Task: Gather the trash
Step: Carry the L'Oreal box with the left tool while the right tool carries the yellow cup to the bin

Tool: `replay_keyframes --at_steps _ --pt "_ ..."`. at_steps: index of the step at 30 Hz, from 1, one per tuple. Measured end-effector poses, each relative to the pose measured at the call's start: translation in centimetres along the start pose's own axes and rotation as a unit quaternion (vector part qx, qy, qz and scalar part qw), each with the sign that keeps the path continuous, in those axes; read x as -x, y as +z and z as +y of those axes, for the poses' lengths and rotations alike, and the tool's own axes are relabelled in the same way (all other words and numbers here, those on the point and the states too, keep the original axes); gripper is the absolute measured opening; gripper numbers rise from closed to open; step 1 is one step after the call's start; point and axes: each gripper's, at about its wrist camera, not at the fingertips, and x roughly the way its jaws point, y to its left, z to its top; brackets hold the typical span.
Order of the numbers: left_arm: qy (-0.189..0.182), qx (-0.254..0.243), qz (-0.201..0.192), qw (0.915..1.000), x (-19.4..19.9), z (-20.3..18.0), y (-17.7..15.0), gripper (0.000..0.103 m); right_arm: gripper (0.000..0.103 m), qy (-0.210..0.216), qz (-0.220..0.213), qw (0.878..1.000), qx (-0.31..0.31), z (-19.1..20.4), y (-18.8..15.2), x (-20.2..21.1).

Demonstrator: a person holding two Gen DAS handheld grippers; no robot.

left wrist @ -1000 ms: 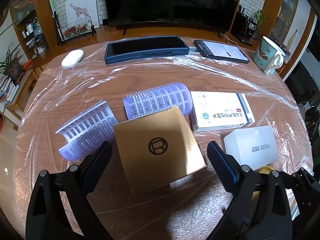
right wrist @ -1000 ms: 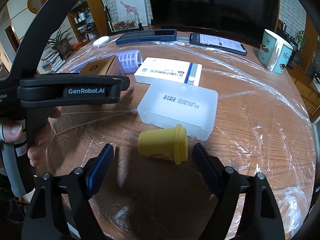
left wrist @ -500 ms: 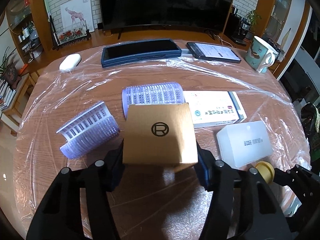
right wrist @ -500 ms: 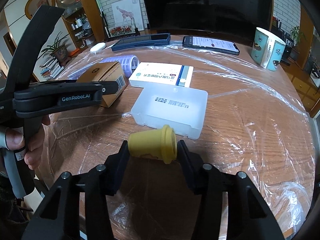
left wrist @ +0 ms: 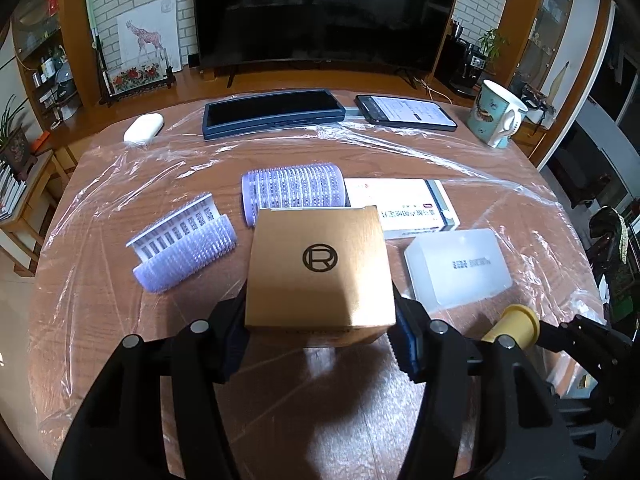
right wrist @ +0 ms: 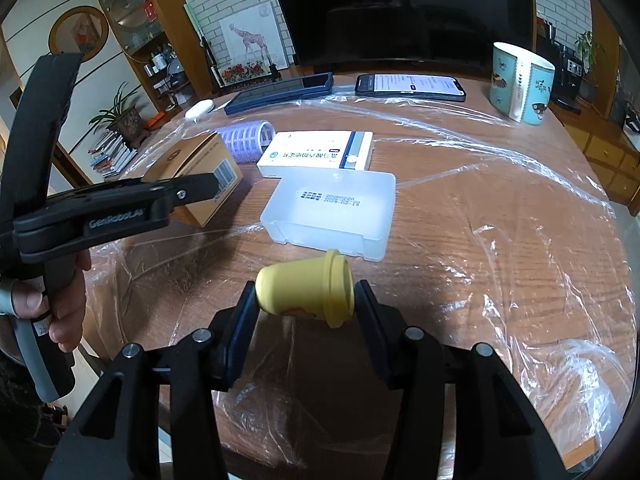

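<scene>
1. Step: both picks made, lift starting. L gripper (left wrist: 320, 332) clamped on brown box (left wrist: 320, 268), box's far edge just clear of table (left wrist: 460, 160); R gripper (right wrist: 306, 304) clamped on yellow cup (right wrist: 306, 290), cup on its side, off the film.
2. Next (judgement): carry both to a bin; none in view, so destination unknown. Keep grips firm; box is wide for the jaws.
3. Count, likely trash left on film: 2 purple rollers (left wrist: 292, 192), 1 white carton (left wrist: 404, 208), 1 clear case (left wrist: 460, 268).
4. Others: 2 phones/tablets (left wrist: 272, 112), 1 mug (left wrist: 496, 120), 1 white mouse-like item (left wrist: 144, 128).
</scene>
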Motion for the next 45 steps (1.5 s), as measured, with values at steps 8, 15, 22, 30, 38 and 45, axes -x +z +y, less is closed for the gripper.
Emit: replay_keyframes --at_steps 8,15,22,30,38,45 --pt "-0.005 -0.007 -0.005 0.9999 1.7 -0.6 -1.6 0.059 0.049 0.014 -0.002 1.000 -0.011 -0.3 -0.5 1.0" --pt "-0.005 -0.008 -0.003 1.0000 2.8 -0.9 -3.3 0.059 0.049 0.020 -0.006 1.000 -0.005 0.0 -1.3 2.1" --pt "-0.006 -0.012 -0.006 0.9999 4.0 -1.4 -4.7 0.059 0.049 0.024 -0.011 1.000 0.006 0.5 -2.2 3.5" --pt "-0.008 -0.022 -0.015 0.9996 5.7 -2.0 -6.3 0.059 0.049 0.026 -0.022 0.999 0.013 0.9 -3.3 5.4" --pt "-0.010 -0.035 -0.021 0.9991 7.4 -2.9 -7.8 0.059 0.049 0.027 -0.030 0.999 0.023 1.5 -4.7 7.2" --pt "-0.011 -0.044 -0.021 0.9987 8.6 -3.4 -9.5 0.059 0.049 0.030 -0.027 0.999 0.027 1.7 -6.1 8.1"
